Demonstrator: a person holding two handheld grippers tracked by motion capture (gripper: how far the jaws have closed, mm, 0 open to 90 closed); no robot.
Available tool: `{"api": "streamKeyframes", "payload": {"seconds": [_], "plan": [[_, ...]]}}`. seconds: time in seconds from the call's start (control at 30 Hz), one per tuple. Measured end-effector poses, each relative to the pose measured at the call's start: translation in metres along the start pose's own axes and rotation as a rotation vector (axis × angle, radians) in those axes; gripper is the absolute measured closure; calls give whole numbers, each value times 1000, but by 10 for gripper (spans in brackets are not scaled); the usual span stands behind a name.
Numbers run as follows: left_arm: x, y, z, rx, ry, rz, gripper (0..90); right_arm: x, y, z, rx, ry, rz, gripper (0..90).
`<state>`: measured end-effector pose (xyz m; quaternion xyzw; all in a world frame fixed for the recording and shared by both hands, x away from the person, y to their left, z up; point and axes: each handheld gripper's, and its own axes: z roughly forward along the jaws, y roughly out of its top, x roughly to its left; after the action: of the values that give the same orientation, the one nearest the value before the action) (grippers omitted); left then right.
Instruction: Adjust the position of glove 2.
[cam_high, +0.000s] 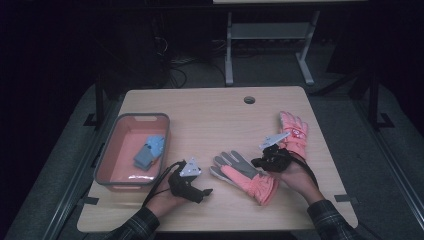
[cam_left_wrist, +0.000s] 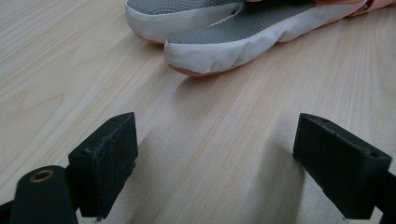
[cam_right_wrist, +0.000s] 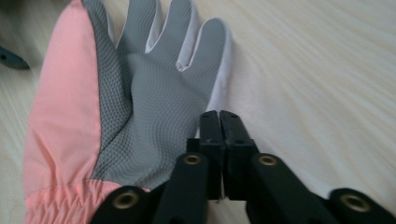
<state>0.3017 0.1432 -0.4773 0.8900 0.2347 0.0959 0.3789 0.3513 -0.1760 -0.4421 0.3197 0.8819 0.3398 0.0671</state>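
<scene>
Two pink ski gloves lie on the wooden surface (cam_high: 210, 112). The near glove (cam_high: 243, 175) rests palm up toward the front edge, a little right of centre, its grey grip palm showing and its fingers pointing toward the left edge. The second glove (cam_high: 294, 132) lies back up, closer to the right edge and farther from the person. The right claw (cam_high: 264, 161) sits at the cuff side of the near glove; in the right gripper view its jaws are pressed together right at the palm's white edge (cam_right_wrist: 217, 88), but I cannot tell whether any fabric is caught between them. Judgement: it is placed there to pin or nip that edge so the glove stays put. The left claw (cam_high: 206, 191) hovers low over bare wood near the front edge, jaws spread wide, aimed at the glove's white-edged fingertips (cam_left_wrist: 219, 49), apart from them. Judgement: held wide in readiness to take the fingers while the right steadies the cuff end. A grey-rimmed bin with a pink interior (cam_high: 108, 159) stands at the left edge, with a small blue item (cam_high: 150, 151) inside; likely the destination for the gloves.
</scene>
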Motion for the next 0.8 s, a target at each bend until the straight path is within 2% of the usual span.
{"api": "streamKeyframes", "payload": {"seconds": [0.1, 0.2, 0.33, 0.4, 0.47, 0.57, 0.67, 0.73, 0.8], "plan": [[0, 0, 0, 1, -1, 0, 131, -6, -1, -11, -29, -16, 36, 801], [0, 0, 0, 1, 0, 0, 131, -14, -1, -23, -53, -46, 69, 788], [0, 0, 0, -1, 0, -1, 131, -31, 3, -42, -89, -137, 109, 766], [0, 0, 0, -1, -1, -1, 131, -41, 4, -49, -109, -166, 139, 735], [0, 0, 0, -1, -1, -1, 131, -55, 5, -55, -120, -202, 191, 717], [0, 0, 0, -1, -1, -1, 131, -74, 5, -57, -115, -233, 240, 683], [0, 0, 0, -1, -1, -2, 131, -93, 4, -53, -80, -269, 288, 634], [0, 0, 0, -1, -1, -1, 131, -102, 2, -50, -72, -283, 307, 601], [0, 0, 0, -1, -1, -1, 131, -109, -1, -47, -70, -289, 347, 568]]}}
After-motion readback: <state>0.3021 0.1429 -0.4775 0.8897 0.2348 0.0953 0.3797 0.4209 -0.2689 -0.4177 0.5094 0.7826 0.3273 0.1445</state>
